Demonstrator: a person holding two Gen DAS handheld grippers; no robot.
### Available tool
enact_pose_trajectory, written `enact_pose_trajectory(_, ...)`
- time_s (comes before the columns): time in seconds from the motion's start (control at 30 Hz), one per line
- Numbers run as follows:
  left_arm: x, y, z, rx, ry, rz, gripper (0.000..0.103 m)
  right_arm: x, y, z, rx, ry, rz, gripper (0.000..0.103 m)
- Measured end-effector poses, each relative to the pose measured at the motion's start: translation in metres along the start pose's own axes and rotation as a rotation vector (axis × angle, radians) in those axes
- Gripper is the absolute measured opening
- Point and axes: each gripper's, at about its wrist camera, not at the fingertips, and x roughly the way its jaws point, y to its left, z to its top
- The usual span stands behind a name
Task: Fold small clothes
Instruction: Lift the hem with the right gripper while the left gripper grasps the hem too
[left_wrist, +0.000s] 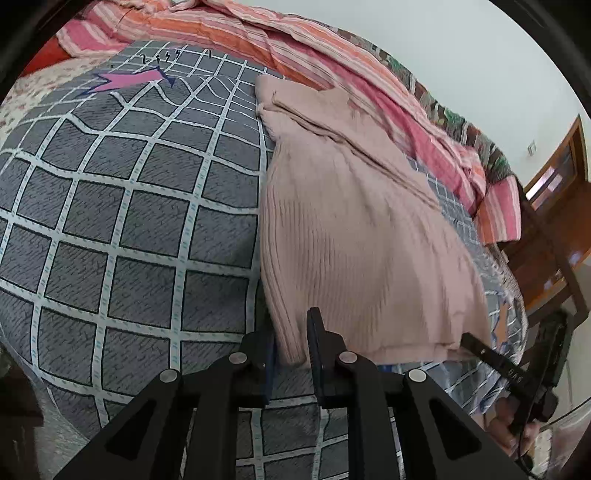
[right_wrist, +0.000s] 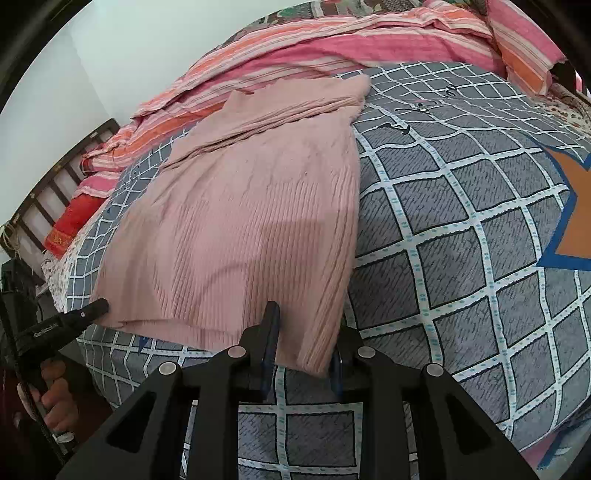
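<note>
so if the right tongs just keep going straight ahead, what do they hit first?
The pink ribbed sweater: its near corner already sits between the fingers of the right tongs, so going on would push into the knit, with the grey checked bedcover just beneath it.

left tool (left_wrist: 291, 343): fingers parted, low, level | right tool (right_wrist: 304, 339): fingers parted, low, level

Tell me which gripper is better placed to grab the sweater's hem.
Right gripper, marginally: the sweater corner sits deeper between its open jaws. The left gripper straddles the other corner too.
</note>
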Motion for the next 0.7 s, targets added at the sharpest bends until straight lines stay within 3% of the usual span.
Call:
enact_pose_trajectory(0.17, 0.004, 0.011, 0.0, -0.064, 0.012, -0.013, 0.014, 0.001, -0.005, 0.002, 0.052, 0.009, 0.009, 0.023)
enact_pose_trajectory(0.23, 0.003, 0.014, 0.0, -0.091, 0.01, -0.039, 0.008, 0.003, -0.008, 0.003, 0.074, 0.019, 0.015, 0.01)
enact_pose_trajectory(0.3, -0.003, 0.018, 0.0, -0.125, -0.011, -0.066, 0.007, 0.0, -0.01, 0.005, 0.085, 0.021, 0.029, 0.006)
enact_pose_trajectory(0.5, -0.038, 0.02, 0.02, -0.178, -0.097, -0.175, 0.006, -0.038, -0.01, 0.022, 0.114, -0.081, 0.097, 0.005)
enact_pose_trajectory(0.7, -0.06, -0.006, 0.062, -0.12, -0.172, -0.168, 0.006, -0.065, -0.002, 0.057, 0.109, -0.161, 0.125, 0.004)
